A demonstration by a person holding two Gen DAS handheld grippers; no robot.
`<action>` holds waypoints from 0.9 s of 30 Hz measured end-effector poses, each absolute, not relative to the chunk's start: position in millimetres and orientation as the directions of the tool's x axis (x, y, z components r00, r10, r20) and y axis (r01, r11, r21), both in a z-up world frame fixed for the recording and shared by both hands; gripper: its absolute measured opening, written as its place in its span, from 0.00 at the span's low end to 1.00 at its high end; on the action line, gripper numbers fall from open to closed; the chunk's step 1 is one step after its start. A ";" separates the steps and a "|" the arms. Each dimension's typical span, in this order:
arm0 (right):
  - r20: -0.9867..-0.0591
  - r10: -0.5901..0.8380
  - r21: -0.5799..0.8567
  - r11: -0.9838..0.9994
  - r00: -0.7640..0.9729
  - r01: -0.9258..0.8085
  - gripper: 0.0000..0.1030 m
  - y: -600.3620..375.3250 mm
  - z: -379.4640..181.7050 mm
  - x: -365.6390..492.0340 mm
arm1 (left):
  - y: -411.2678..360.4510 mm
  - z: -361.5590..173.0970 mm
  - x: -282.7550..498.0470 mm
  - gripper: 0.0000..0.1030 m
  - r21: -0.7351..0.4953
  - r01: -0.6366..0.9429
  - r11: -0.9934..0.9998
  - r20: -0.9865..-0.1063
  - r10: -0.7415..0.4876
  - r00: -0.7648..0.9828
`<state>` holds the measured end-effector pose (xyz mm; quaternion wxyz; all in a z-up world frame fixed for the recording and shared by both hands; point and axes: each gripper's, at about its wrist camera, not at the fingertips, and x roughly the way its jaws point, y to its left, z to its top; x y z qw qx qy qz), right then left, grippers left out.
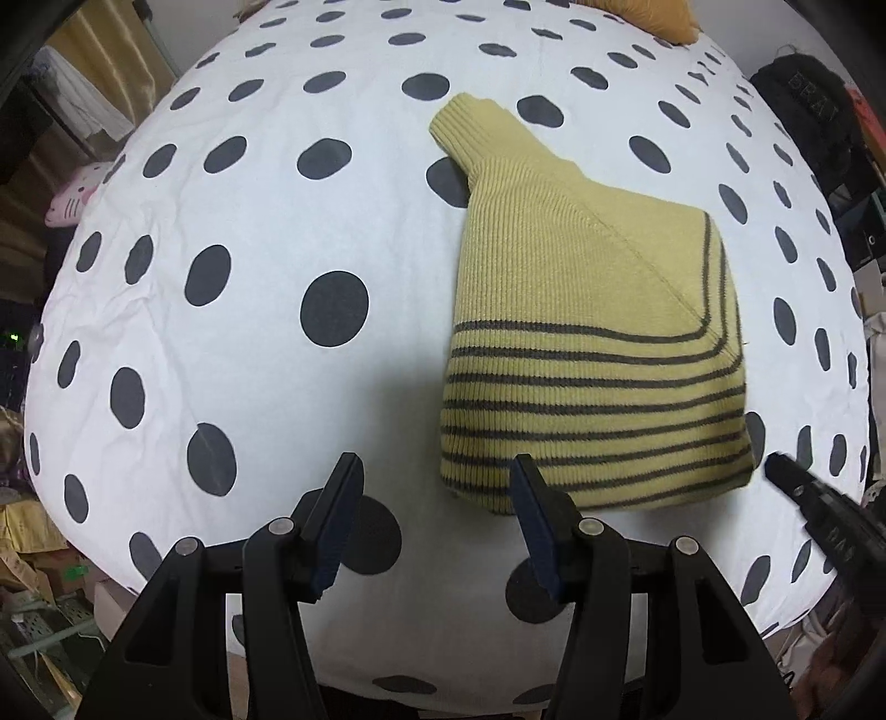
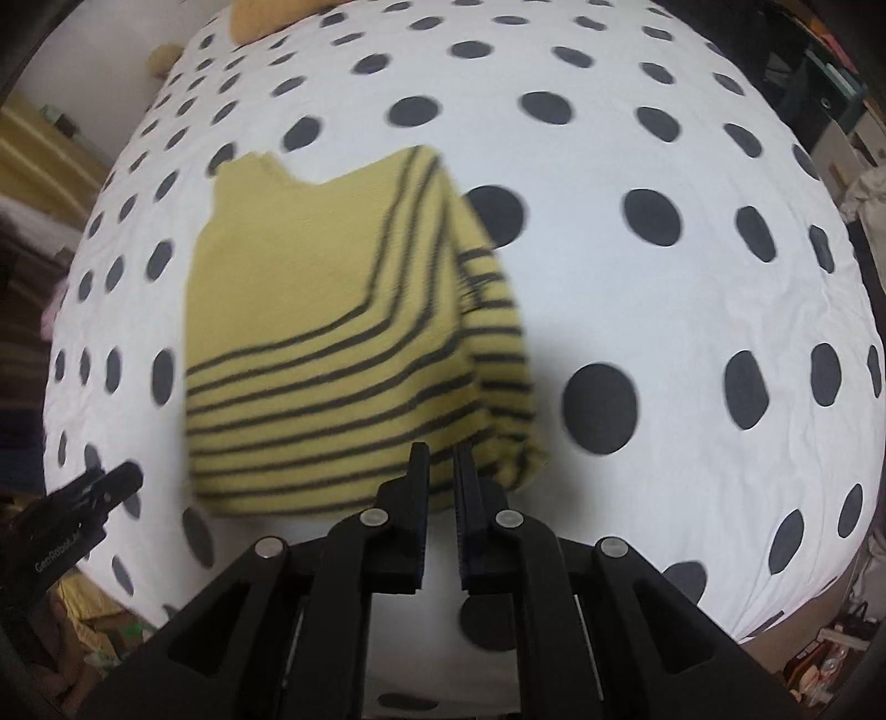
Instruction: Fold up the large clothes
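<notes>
A yellow knit sweater (image 1: 581, 332) with dark stripes lies folded into a compact block on the bed, one ribbed cuff sticking out at its far end. The right wrist view shows the sweater (image 2: 332, 343) blurred, with a folded layer hanging off its right side. My left gripper (image 1: 434, 459) hovers above the sweater's near left corner, jaws wide apart with nothing between them. My right gripper (image 2: 440, 447) hangs over the near right corner. Only a narrow gap separates its jaws, and no cloth is pinched. Each gripper shows in the other's view: the right gripper (image 1: 778, 468) and the left gripper (image 2: 124, 476).
The white bedcover (image 1: 249, 249) with dark polka dots fills both views, also as the bedcover (image 2: 692, 277). A yellow cushion (image 1: 664, 16) lies at the far end. A pink cat plush (image 1: 75, 196) sits off the left edge, a dark bag (image 1: 803, 122) off the right.
</notes>
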<state>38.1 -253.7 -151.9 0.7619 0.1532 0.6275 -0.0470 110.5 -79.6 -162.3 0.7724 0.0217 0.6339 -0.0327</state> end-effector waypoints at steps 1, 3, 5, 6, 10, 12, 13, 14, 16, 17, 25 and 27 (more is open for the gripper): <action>-0.972 0.124 0.174 0.953 0.200 0.250 0.09 -243.9 -148.2 32.6 | -79.3 -158.0 106.6 0.56 -0.007 0.074 0.997 -0.980 -0.022 0.195; -0.974 0.136 0.174 0.961 0.180 0.216 0.12 -227.0 -146.1 29.3 | -79.3 -153.5 97.7 0.60 -0.008 0.062 0.998 -0.980 -0.020 0.197; -0.973 0.148 0.183 0.964 0.179 0.194 0.17 -221.9 -147.6 26.3 | -79.6 -155.8 89.9 0.62 -0.021 0.062 0.998 -0.982 -0.032 0.188; -0.972 0.154 0.188 0.963 0.179 0.192 0.21 -222.1 -150.2 25.5 | -80.2 -159.5 85.8 0.62 -0.017 0.065 0.998 -0.984 -0.028 0.177; -0.962 0.187 0.234 0.940 0.199 0.249 0.39 -242.0 -160.6 28.8 | -70.2 -181.9 72.3 0.62 -0.010 0.051 0.999 -0.992 -0.017 0.127; -0.956 0.210 0.261 0.925 0.204 0.274 0.46 -250.8 -168.0 35.2 | -59.5 -194.8 65.7 0.62 -0.028 0.023 0.999 -0.995 -0.030 0.093; -0.956 0.214 0.265 0.924 0.198 0.277 0.46 -251.5 -171.4 38.9 | -55.3 -199.5 64.1 0.62 -0.031 0.013 0.999 -0.996 -0.032 0.082; -0.960 0.212 0.256 0.928 0.181 0.271 0.46 -249.8 -177.2 45.1 | -51.5 -204.3 62.4 0.62 -0.035 0.003 0.999 -0.997 -0.035 0.073; -0.962 0.216 0.254 0.934 0.166 0.250 0.46 -244.5 -184.9 54.8 | -44.6 -215.3 61.5 0.62 -0.057 -0.020 0.998 -0.997 -0.056 0.052; -0.960 0.228 0.262 0.934 0.161 0.241 0.46 -241.8 -188.7 58.3 | -42.9 -220.2 62.4 0.62 -0.070 -0.027 0.997 -0.997 -0.069 0.044; -0.987 0.136 0.149 0.973 0.083 0.178 0.46 -239.4 -232.5 78.9 | -62.7 -257.4 93.9 0.62 -0.085 0.047 0.995 -0.995 -0.087 0.051; -0.991 0.112 0.121 0.982 0.069 0.147 0.46 -235.2 -235.8 82.5 | -68.8 -269.7 99.4 0.62 -0.079 0.078 0.994 -0.996 -0.082 0.035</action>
